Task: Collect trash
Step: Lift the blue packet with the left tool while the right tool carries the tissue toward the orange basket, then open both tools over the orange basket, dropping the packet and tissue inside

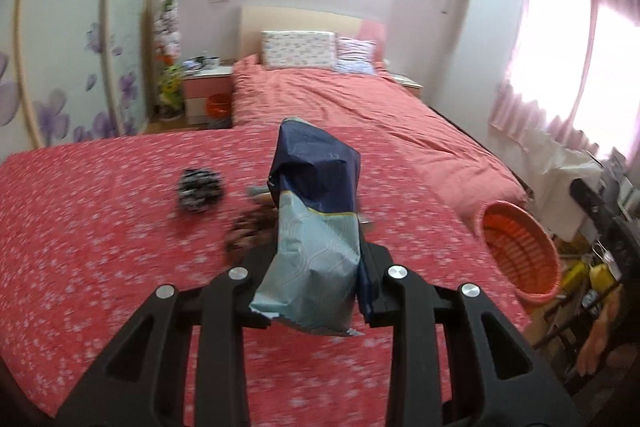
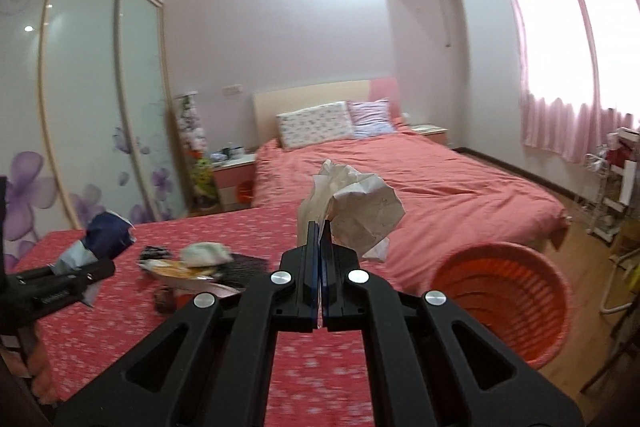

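A counter (image 2: 120,311) draped in red speckled cloth carries a loose heap of wrappers (image 2: 196,265). Beside it sits a round orange ribbed plastic basket (image 2: 500,303). The left gripper (image 1: 316,279) pinches a crinkled navy and pale-blue foil packet (image 1: 316,211) above the cloth. The right gripper (image 2: 320,239), pressed nearly together, clamps crumpled white tissue paper (image 2: 360,211). A small black-and-white wad (image 1: 198,189) lies on the cloth.

Matt black plastic left gripper (image 1: 316,279) clamps a glossy blue wrapper (image 1: 316,219); at three o'clock sits a ribbed orange plastic basket (image 1: 520,251).
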`<control>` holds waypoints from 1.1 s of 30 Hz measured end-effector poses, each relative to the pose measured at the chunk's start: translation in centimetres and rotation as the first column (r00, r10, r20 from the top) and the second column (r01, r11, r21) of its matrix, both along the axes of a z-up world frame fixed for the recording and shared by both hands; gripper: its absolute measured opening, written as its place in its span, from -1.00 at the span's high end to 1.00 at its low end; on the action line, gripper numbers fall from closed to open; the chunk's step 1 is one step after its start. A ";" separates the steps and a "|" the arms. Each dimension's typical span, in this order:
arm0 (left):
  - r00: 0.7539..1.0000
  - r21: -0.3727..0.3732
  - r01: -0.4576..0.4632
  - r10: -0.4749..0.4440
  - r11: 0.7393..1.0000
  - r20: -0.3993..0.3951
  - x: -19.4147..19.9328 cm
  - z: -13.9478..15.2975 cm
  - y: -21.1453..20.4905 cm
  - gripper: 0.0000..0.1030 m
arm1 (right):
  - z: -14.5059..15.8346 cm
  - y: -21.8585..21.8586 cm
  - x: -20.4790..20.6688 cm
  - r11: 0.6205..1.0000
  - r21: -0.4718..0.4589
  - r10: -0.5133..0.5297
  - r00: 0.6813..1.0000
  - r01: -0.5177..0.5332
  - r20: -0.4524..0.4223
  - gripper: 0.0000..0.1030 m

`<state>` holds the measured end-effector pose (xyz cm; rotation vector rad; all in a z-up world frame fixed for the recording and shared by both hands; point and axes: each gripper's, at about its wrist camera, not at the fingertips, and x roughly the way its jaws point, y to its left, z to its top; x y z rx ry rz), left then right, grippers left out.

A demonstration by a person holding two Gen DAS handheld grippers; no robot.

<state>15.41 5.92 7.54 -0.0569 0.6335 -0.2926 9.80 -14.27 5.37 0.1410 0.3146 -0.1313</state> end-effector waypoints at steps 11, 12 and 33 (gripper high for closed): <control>0.983 -0.025 0.182 -0.182 0.983 -0.030 1.6 -1.2 -10.2 0.41 | -1.2 -6.8 -0.7 0.991 0.066 -0.120 0.993 0.120 -0.005 0.98; 0.979 -0.027 0.202 -0.203 0.979 -0.032 1.7 -1.3 -11.4 0.41 | -1.4 -7.4 -0.7 0.989 0.071 -0.132 0.991 0.132 -0.006 0.98; 0.865 -0.049 0.485 -0.487 0.873 -0.121 4.7 -7.2 -30.9 0.41 | -6.1 -17.8 0.2 0.946 0.211 -0.238 0.969 0.245 -0.060 0.98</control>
